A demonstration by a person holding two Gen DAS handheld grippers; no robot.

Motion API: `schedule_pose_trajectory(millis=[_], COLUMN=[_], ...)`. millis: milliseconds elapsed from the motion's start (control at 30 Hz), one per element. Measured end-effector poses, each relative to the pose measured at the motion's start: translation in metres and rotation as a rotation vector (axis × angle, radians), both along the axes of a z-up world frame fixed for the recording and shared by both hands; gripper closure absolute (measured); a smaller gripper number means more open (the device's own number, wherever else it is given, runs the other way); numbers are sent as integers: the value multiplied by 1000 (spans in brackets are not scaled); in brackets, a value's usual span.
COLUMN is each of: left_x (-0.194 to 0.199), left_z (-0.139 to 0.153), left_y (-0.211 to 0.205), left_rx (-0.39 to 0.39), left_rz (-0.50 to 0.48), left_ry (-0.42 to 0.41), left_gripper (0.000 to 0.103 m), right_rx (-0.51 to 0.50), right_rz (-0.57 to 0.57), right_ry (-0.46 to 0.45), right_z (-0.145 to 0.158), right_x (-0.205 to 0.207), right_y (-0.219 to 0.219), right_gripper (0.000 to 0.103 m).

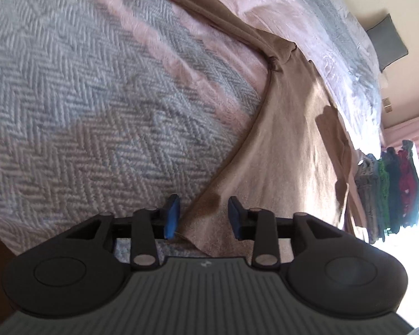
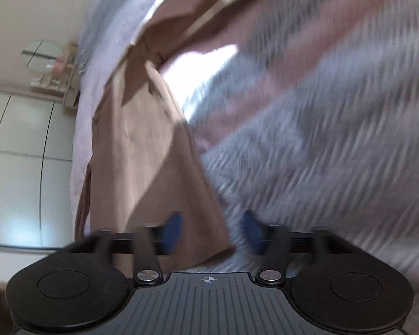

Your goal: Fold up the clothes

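A tan garment lies spread out on a bed that has a grey and pink zigzag blanket. The garment is long and thin in shape. Its long way runs straight away from both tools, from the near edge of the bed toward the far side. One end of the cloth is right at the tools, and the rest stretches off ahead of them, with some bunched folds farther up.

The left tool sits at the near end of the garment. Its two blue pads are apart, with a clear gap. The edge of the cloth lies in that gap, but the pads do not squeeze it. So the left tool is let go and grips nothing.

The right tool is at the near end too. Its pads are also apart, and a corner of the tan cloth lies between them and a little to the left. This picture is blurry, so I cannot tell if a pad touches the cloth. It does not look pinched.

Both tools are about as near to the cloth as each other. The cloth is flat in parts and rumpled in others, so I cannot say how far the folding is.

A stack of folded clothes sits far off by the bright window.
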State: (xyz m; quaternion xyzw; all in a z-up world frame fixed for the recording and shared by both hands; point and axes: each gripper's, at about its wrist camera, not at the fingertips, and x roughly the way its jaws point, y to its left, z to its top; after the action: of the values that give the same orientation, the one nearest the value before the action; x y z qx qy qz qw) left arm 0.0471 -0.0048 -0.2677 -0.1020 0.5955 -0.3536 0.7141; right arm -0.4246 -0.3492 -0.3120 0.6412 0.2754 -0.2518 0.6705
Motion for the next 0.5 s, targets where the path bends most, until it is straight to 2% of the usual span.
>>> schedule_pose_trajectory(millis=[33, 67, 133, 200, 267, 400, 433, 467, 500], left_x=[1, 3, 5, 7, 6, 0, -1, -2, -4], left_z=[-2, -3, -3, 6, 4, -10, -5, 0, 5], left_y=[3, 6, 11, 17, 17, 7, 5, 3, 0], left_rx=[-14, -28, -54, -72, -30, 79, 94, 110, 115], left_rz=[-4, -9, -26, -70, -118, -188, -198, -208, -216], left_ry=[10, 20, 29, 4, -30, -64, -90, -117, -142], left_gripper=[102, 102, 102, 102, 102, 99, 99, 97, 90], right_rx=[35, 29, -36, -55, -58, -117, -139, -176, -265], right_rz=[-25, -59, -95, -87, -63, 11, 14, 17, 22], right_ry=[-6, -19, -40, -28, 6, 150, 177, 210, 265], right_z=[-5, -1, 20, 32, 37, 34, 38, 45, 60], right_x=[2, -3, -13, -19, -20, -2, 2, 7, 11], right_y=[6, 10, 14, 18, 23, 33, 35, 38, 44], right_gripper=[101, 101, 101, 101, 101, 101, 96, 83, 48])
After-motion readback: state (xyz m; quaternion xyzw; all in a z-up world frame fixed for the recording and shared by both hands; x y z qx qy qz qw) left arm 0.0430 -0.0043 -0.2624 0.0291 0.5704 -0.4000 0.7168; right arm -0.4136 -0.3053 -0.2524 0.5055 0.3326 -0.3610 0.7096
